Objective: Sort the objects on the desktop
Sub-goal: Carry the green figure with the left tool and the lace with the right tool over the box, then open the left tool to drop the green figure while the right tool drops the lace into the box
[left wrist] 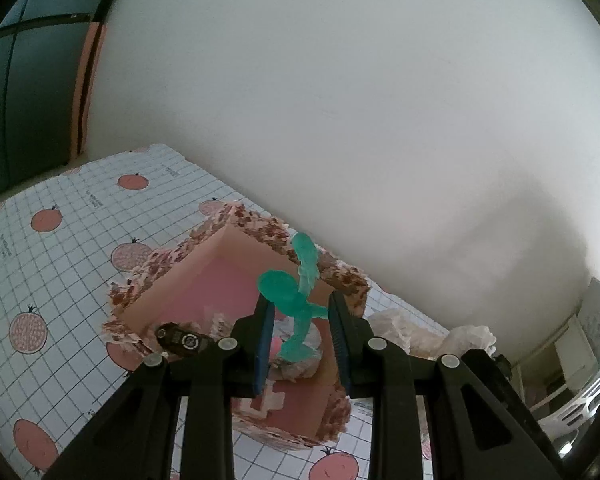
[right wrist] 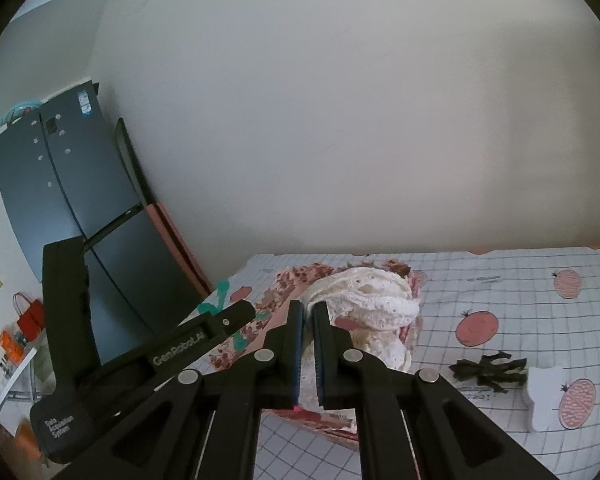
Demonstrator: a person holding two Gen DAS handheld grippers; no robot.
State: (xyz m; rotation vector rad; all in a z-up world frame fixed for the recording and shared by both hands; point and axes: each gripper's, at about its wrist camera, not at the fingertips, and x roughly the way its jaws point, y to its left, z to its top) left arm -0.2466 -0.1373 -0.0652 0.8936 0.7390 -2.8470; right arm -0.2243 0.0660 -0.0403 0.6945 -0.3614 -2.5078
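Observation:
In the left wrist view my left gripper (left wrist: 300, 304) is open above a pink box (left wrist: 204, 280) with a floral rim. A green toy figure (left wrist: 296, 300) stands between the jaws, not clamped; its feet rest on a crumpled item in the box. A small black device (left wrist: 182, 338) lies on the box's near rim. In the right wrist view my right gripper (right wrist: 308, 308) is shut and empty, in front of white lace cloth (right wrist: 364, 300) piled over the box (right wrist: 300, 276). The left gripper body (right wrist: 148, 356) shows at left with the green toy (right wrist: 216, 304) behind it.
The table (right wrist: 520, 320) has a grid cloth printed with red fruit. A black spidery toy (right wrist: 488, 370) and a white piece (right wrist: 544, 396) lie at the right. White cloth (left wrist: 440, 336) lies beside the box. A wall stands behind; a dark fridge (right wrist: 60, 184) is left.

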